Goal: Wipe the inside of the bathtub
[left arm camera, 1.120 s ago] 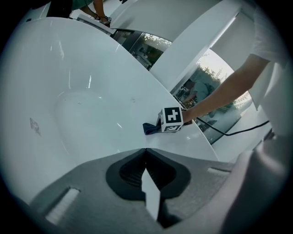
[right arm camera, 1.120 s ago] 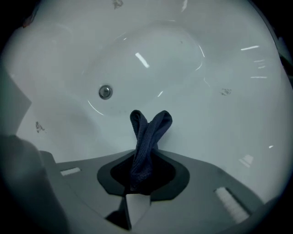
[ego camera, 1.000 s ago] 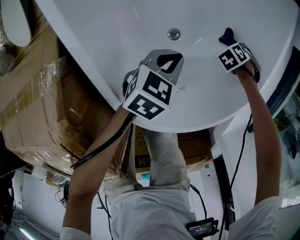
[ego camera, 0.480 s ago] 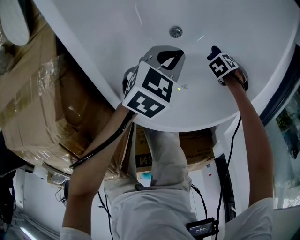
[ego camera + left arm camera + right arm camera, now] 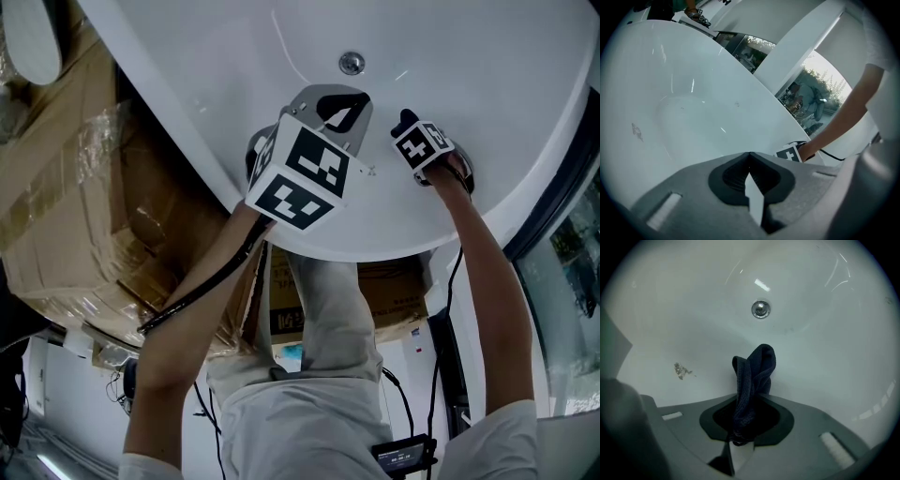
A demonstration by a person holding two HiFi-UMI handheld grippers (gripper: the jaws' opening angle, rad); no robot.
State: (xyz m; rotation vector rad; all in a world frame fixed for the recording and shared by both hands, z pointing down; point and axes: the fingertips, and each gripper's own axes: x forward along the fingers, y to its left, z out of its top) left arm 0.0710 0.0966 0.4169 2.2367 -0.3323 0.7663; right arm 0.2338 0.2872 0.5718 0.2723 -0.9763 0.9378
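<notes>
Navy-blue cloth (image 5: 752, 380) pinched in my right gripper (image 5: 740, 430). The jaws are clamped on its lower end, and the bunched upper end stands out in front of them. It is inside the white bathtub (image 5: 834, 343), low on the sloping inner wall. I cannot tell whether the fabric touches the wall. The drain (image 5: 760, 309) sits beyond the cloth, well apart. A small greyish smudge (image 5: 682, 370) marks the wall to the cloth's left.

My left gripper (image 5: 750, 176) is pressed together with nothing between the jaws. It hangs over the tub's near side, just beside the right one in the head view. Taped cardboard boxes (image 5: 75, 187) are stacked outside the tub on my left.
</notes>
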